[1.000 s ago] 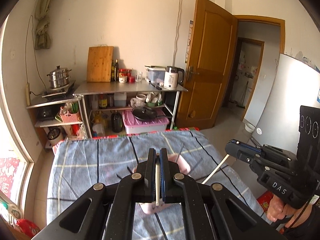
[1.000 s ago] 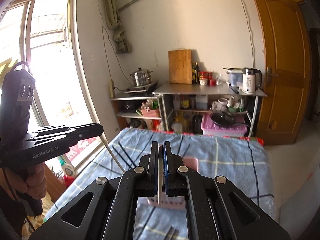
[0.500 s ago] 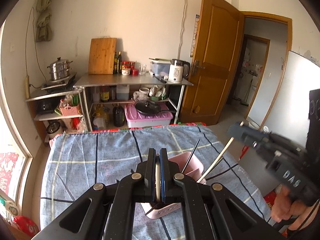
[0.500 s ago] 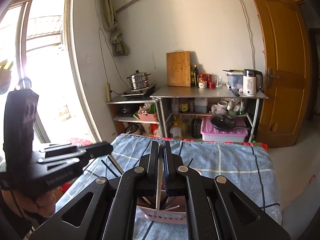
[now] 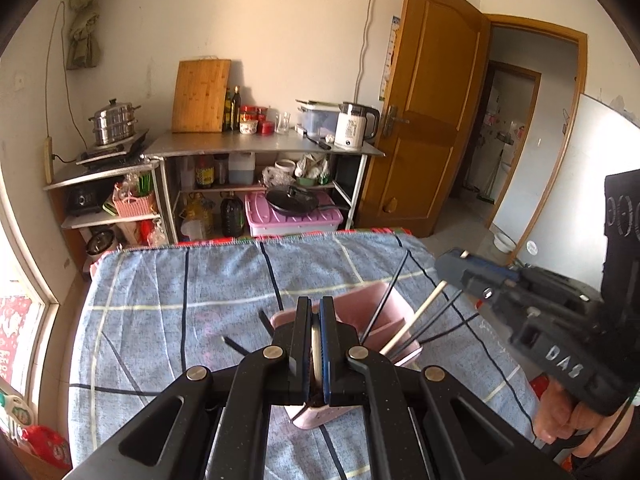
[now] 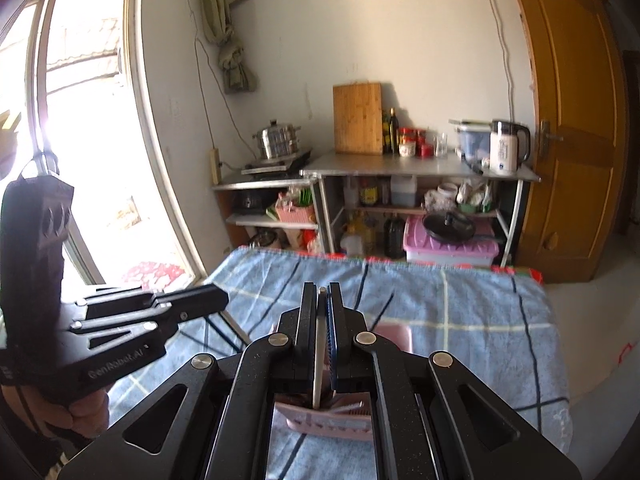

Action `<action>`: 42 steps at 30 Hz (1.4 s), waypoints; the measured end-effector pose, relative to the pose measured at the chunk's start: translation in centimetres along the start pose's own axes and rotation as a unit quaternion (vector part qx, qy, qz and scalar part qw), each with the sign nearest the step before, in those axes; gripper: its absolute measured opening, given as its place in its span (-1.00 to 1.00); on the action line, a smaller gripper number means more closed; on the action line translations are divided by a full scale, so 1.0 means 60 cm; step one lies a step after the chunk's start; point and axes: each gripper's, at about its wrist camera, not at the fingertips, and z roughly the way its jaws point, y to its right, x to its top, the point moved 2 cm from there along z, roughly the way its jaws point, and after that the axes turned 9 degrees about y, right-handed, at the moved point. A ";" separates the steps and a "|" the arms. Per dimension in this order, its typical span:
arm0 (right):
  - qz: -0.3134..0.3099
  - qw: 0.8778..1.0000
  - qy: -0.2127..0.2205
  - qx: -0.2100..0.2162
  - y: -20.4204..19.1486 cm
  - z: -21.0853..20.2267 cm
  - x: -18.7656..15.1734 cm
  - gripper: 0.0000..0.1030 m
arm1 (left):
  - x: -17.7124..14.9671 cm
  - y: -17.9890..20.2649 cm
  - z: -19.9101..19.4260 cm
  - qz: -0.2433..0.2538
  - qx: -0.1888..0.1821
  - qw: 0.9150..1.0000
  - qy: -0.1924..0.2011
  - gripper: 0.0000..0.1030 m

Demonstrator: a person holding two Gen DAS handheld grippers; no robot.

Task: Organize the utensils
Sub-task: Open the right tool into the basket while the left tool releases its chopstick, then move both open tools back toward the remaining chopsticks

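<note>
Pink holder (image 5: 394,322) sits mid-table on the blue cloth (image 5: 160,300), several dark chopsticks (image 5: 384,304) already in. Our left gripper (image 5: 316,344) and right gripper (image 6: 322,320) each clamp one pale chopstick (image 6: 319,360) above it; both left to drop.

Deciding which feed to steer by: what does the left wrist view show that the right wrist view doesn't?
Only the left wrist view: the open doorway and the right gripper holding a pale chopstick angled into the pink holder.

Only the right wrist view: the window and the left gripper from the side.

Both: the blue checked cloth, the holder, dark chopsticks in it, the kettle.
</note>
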 end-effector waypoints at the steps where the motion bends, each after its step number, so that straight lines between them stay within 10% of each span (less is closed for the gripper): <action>1: 0.003 1.000 -0.010 0.002 0.002 0.006 -0.009 -0.91 | -0.003 0.000 0.002 0.000 0.000 1.000 -0.003 -0.93; 25: 0.036 0.999 -0.032 -0.010 0.046 -0.060 -0.056 -0.83 | -0.045 0.000 -0.091 0.002 0.013 1.000 0.023 -0.88; 42: 0.065 0.997 -0.043 -0.023 0.053 -0.165 -0.151 -0.76 | -0.171 0.049 -0.175 -0.006 -0.001 0.999 0.036 -0.87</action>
